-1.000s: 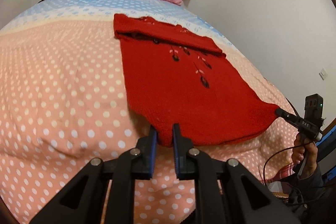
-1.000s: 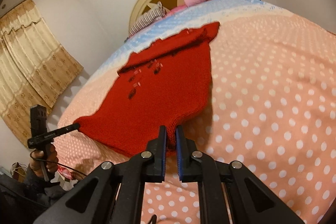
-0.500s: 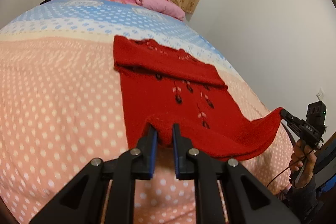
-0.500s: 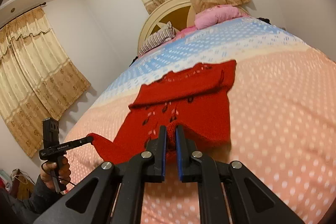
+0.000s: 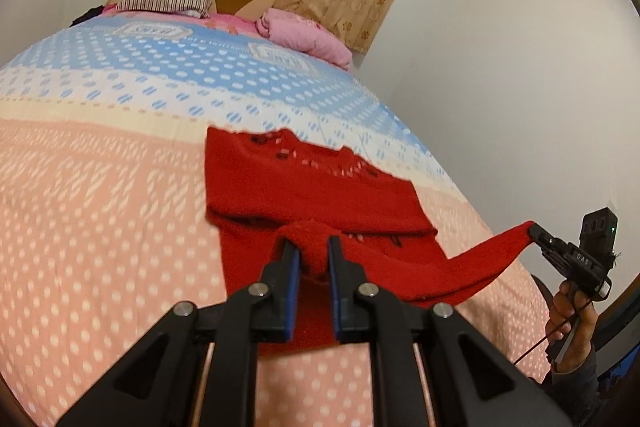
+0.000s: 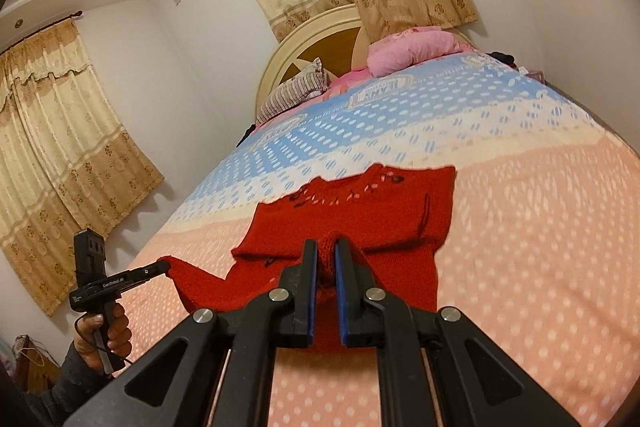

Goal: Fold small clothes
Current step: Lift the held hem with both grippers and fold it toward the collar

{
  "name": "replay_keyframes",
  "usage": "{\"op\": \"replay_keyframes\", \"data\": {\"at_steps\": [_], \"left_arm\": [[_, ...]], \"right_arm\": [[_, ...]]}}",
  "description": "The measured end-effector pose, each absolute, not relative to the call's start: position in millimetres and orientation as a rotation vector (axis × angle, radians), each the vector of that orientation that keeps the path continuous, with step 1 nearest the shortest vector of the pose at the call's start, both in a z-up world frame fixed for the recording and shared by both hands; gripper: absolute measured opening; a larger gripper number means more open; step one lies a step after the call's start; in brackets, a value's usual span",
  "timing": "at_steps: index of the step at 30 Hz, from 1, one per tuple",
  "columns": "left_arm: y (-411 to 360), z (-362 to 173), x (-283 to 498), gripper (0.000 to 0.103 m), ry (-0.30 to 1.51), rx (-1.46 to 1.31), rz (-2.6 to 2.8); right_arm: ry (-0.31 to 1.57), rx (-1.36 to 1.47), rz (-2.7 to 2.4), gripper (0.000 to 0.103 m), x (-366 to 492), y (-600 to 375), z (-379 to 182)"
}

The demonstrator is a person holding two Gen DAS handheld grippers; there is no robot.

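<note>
Left wrist view: the left gripper (image 5: 311,251) is clenched on one hem corner of the red sweater (image 5: 320,203), lifted above the bed (image 5: 100,227); the sleeves already lie folded across the top.

Right wrist view: the right gripper (image 6: 326,259) pinches the other hem corner. The bottom-to-top fold looks half done; the hem still has to be laid at the collar.
</note>
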State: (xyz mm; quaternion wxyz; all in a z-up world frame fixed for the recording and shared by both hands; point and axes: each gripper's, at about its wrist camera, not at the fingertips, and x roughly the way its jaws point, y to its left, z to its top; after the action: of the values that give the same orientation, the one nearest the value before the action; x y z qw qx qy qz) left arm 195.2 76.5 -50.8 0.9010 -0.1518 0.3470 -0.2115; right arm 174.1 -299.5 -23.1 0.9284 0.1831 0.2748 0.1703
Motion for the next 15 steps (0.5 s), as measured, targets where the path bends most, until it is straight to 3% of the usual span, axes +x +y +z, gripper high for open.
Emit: {"op": "replay_keyframes", "data": {"at_steps": [15], "left_arm": [[65.4, -29.2, 274.2, 0.013, 0.668, -0.303, -0.36]], "right_arm": [[0.544, 0.334, 0.318, 0.008, 261.8, -296.7, 6.1]]}}
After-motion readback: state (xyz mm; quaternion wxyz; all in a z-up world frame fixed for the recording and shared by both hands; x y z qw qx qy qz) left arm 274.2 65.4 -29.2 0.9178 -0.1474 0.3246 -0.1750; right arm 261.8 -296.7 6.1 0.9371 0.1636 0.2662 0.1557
